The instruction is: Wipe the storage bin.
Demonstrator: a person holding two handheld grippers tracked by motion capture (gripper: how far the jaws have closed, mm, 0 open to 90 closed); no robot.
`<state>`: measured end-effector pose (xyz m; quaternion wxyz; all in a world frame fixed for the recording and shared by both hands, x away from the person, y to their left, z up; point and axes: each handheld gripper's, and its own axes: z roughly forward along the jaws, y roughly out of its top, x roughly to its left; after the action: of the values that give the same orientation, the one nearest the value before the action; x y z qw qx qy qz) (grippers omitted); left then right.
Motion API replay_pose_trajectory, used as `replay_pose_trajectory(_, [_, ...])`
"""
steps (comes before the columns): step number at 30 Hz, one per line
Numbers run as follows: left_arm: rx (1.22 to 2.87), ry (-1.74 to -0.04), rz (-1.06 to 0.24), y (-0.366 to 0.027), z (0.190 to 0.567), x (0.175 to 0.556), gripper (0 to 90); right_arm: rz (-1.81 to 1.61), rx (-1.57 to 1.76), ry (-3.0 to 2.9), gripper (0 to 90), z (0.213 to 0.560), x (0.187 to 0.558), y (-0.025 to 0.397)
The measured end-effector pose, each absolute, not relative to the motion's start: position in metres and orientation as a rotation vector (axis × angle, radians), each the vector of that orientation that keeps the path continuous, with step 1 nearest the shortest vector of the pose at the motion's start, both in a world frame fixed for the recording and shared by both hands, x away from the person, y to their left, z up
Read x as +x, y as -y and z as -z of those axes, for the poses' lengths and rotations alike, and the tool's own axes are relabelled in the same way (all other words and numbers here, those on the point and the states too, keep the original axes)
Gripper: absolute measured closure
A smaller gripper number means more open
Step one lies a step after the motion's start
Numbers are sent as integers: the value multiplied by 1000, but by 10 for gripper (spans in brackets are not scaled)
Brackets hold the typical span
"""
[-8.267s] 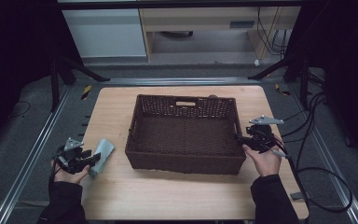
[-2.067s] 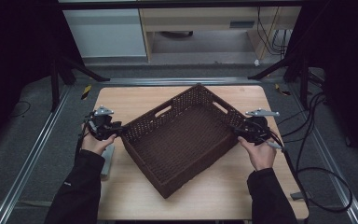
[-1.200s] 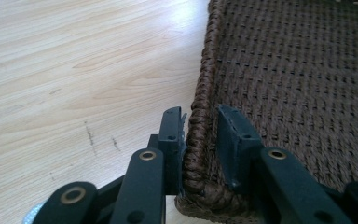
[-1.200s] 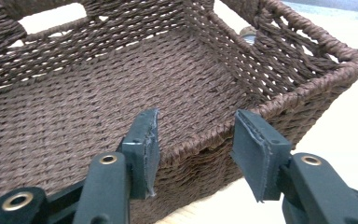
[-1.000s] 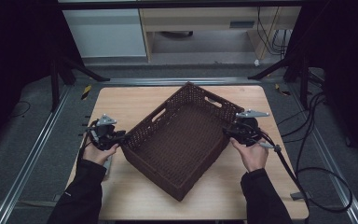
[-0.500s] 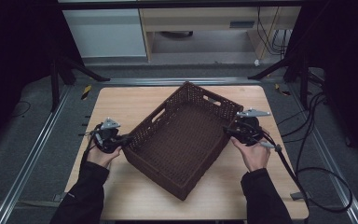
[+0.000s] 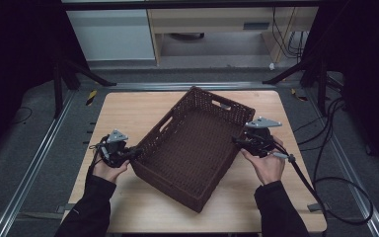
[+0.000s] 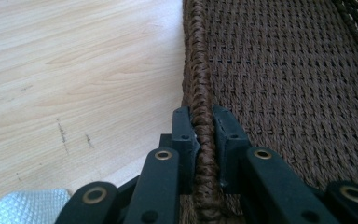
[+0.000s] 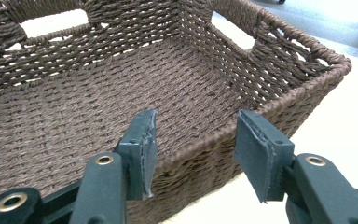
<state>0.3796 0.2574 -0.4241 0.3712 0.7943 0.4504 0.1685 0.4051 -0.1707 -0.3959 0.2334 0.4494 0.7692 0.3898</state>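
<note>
A pale wooden table [image 7: 123, 111] fills the middle of the high view, set on a dark grey floor with metal rails running along both sides and light cabinets across the top of the frame.

At the lower left of the high view, a person's hand in a dark sleeve holds the left gripper [image 7: 134, 152], which points toward the centre of the picture. In the left gripper view, its two black jaws are pressed together on the braided rim of a brown woven basket [image 8: 303, 84], one jaw outside the wall and one inside. A patch of silvery grey textured material [image 8: 28, 207] shows at the bottom left corner of that view, lying on the wood.

The basket [image 7: 195, 148] sits in the centre of the table, turned at an angle so one corner points to the top of the frame and another to the bottom. It is rectangular, with cut-out handles in its walls, and nothing lies inside it.

At the right of the high view, a second hand holds the right gripper [image 7: 238, 142] against the basket's right-hand wall, a black cable [image 7: 321, 190] trailing toward the lower right. In the right gripper view, this gripper [image 9: 193, 149] is spread wide, its jaws hovering above the basket's near rim without clamping it.
</note>
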Motion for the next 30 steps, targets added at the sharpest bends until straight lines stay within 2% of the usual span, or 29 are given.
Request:
replay_pose_trajectory(15, [2028,-1153,-421,-252,423,363,757,-1060,1313,-2127,501,402,403,163])
replay_pose_trajectory(17, [2015,-1141,-436,-254,417,367,701,-1046,1332,-2130,505,405,406,162])
replay_pose_trajectory(23, [2006,-1074,-455,-254,405,384,639,-1041,1347,-2117,521,409,410,160])
replay_pose_trajectory(30, [2029,-1046,-440,-244,403,402,630,-1042,1332,-2083,541,413,418,160])
